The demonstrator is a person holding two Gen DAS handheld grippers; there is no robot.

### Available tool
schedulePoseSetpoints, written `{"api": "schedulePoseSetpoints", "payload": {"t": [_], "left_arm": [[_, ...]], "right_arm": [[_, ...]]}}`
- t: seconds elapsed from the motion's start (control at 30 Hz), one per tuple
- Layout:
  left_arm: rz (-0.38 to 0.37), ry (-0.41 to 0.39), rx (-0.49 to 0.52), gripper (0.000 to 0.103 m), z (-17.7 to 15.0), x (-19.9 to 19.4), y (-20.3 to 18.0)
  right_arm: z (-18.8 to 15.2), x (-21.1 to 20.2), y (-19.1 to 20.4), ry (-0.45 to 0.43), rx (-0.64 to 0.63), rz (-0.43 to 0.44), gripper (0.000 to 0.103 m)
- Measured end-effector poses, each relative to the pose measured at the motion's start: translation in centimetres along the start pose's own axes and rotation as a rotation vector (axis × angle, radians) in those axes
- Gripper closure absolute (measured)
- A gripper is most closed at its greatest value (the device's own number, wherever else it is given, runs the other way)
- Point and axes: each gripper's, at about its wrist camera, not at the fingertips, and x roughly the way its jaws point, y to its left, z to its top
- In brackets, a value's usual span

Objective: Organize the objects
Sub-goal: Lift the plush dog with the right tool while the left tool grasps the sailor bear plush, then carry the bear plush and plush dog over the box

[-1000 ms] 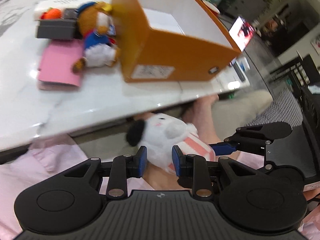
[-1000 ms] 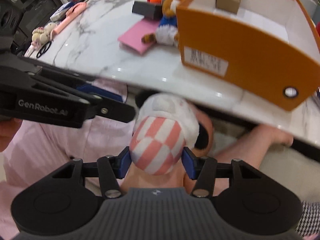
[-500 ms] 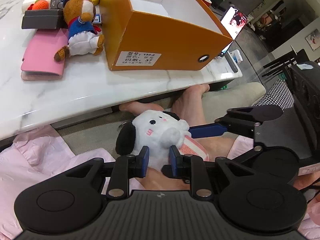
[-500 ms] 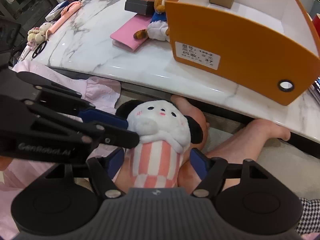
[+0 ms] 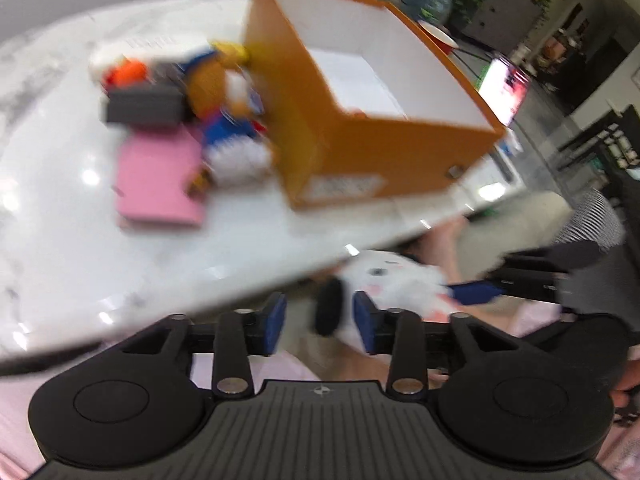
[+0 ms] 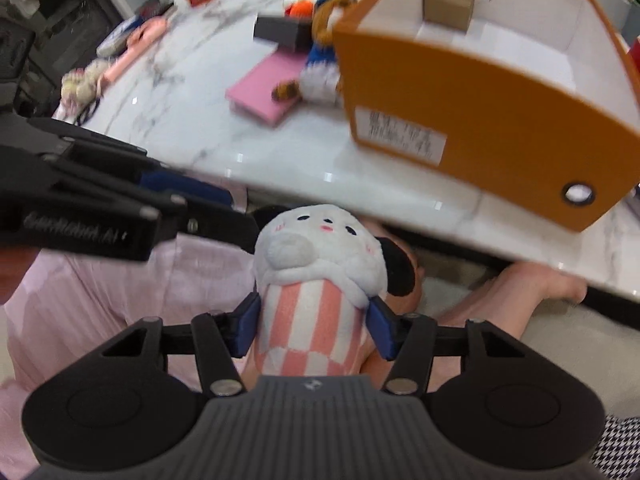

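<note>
Below table edge (image 6: 400, 216), plush (image 6: 316, 264), seemingly clamped.

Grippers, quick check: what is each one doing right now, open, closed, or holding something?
Left hand-held gripper: open, nothing between its fingers.
Right hand-held gripper: closed on the white plush dog, gripping its pink-and-white striped body.

A: Which items are unreadable?
B: The white label (image 5: 347, 188) on the open orange cardboard box (image 5: 360, 148); motion blur smears its print.
A: And occluded?
B: The brown teddy bear's (image 6: 326, 46) body, partly behind the box wall.
</note>
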Motion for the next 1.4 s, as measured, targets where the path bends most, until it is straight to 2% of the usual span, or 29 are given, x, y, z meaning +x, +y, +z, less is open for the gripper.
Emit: {"api": "schedulePoseSetpoints", "payload": {"t": [0.17,0.33,0.43,0.63,0.8,0.87,0.9,1.0,1.2,1.4], "left_arm": [[0.116,-0.077,0.039,0.044,2.5,0.1,2.4],[0.092,-0.131,-0.021,0.034,5.2,1.4,3.8],[0.095,-0.139,-0.041,0.034,7.1,2.9,3.9],[0.139,-0.126,-0.076,0.034,9.5,5.7,4.4],[0.142,-0.111,-0.103,0.039,10.3,7.4,5.0],[0.145,-0.105,-0.106,0.046,10.3,7.9,5.1],[0.145,-0.1,-0.106,0.053,10.3,8.1,5.1],[0.138,-0.116,-0.114,0.06,9.9,8.0,5.1],[0.119,-0.154,-0.108,0.063,8.6,5.5,4.8],[0.094,-0.231,-0.12,0.064,7.4,0.8,4.0]], "right_arm": [[2.2,-1.2,-0.3,-0.092,0.013,-0.015,0.045],[3.8,-0.2,-1.0,-0.127,0.017,-0.068,0.045],[4.2,0.8,-1.8,-0.113,0.027,-0.089,0.044],[4.5,2.3,-3.5,-0.044,0.067,-0.059,0.042],[4.5,2.7,-4.1,-0.021,0.092,-0.025,0.037],[4.6,2.9,-4.4,-0.019,0.106,-0.021,0.036],[4.6,3.1,-4.5,-0.018,0.106,-0.023,0.036],[4.7,3.3,-4.5,-0.02,0.11,-0.009,0.038],[4.2,1.8,-4.2,-0.044,0.104,-0.014,0.041],[3.5,-1.7,-3.6,-0.114,0.102,-0.009,0.042]]}}
